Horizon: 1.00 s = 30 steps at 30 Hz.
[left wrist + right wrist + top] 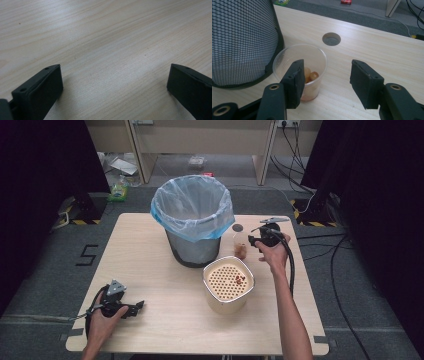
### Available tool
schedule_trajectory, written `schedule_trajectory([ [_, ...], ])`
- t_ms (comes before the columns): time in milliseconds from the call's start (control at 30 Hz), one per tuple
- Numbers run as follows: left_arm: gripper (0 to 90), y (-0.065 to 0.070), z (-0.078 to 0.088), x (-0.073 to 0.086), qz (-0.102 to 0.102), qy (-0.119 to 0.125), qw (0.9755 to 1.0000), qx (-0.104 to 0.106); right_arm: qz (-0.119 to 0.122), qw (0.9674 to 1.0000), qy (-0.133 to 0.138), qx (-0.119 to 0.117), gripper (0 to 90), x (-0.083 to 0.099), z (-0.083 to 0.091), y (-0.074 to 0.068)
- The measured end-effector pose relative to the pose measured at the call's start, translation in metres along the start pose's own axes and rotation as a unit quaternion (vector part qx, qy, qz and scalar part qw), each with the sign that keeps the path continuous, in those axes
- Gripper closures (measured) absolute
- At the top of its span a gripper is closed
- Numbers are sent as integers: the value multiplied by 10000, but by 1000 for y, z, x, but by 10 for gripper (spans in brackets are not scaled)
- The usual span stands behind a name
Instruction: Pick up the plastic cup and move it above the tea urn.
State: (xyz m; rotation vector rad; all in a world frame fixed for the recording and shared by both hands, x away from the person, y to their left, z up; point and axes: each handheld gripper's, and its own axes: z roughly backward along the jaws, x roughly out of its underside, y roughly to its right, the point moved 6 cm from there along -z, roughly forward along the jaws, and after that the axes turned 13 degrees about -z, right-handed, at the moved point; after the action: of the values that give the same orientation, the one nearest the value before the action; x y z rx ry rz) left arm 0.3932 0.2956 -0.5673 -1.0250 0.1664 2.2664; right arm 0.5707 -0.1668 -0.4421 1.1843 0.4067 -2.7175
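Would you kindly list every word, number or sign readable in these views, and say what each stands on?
"5": black mark on the grey floor left of the table.
Red packet on the floor: print too blurred to read.
Nothing else legible.

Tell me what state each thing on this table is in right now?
Plastic cup: upright, some brownish pieces inside.
Bin: upright, lined with a bag.
Strainer pot: upright, few bits on its holed insert.
Left tool: open, nothing between the jaws.
Right tool: open beside the cup, not gripping it.
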Motion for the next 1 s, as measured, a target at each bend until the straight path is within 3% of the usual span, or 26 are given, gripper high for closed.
schedule_trajectory([
  [367,0,0,0,0,1,0,10000,1,34,9991,-426,72,560,2,-36,-3],
  [633,0,0,0,0,-1,0,10000,0,12,9975,-700,88,612,10,-51,-1],
  [833,0,0,0,0,1,1,10000,-1,2,9955,-941,115,776,19,-59,-1],
  [1000,0,0,0,0,0,-1,10000,1,205,9970,-748,-9,882,15,-53,-6],
])
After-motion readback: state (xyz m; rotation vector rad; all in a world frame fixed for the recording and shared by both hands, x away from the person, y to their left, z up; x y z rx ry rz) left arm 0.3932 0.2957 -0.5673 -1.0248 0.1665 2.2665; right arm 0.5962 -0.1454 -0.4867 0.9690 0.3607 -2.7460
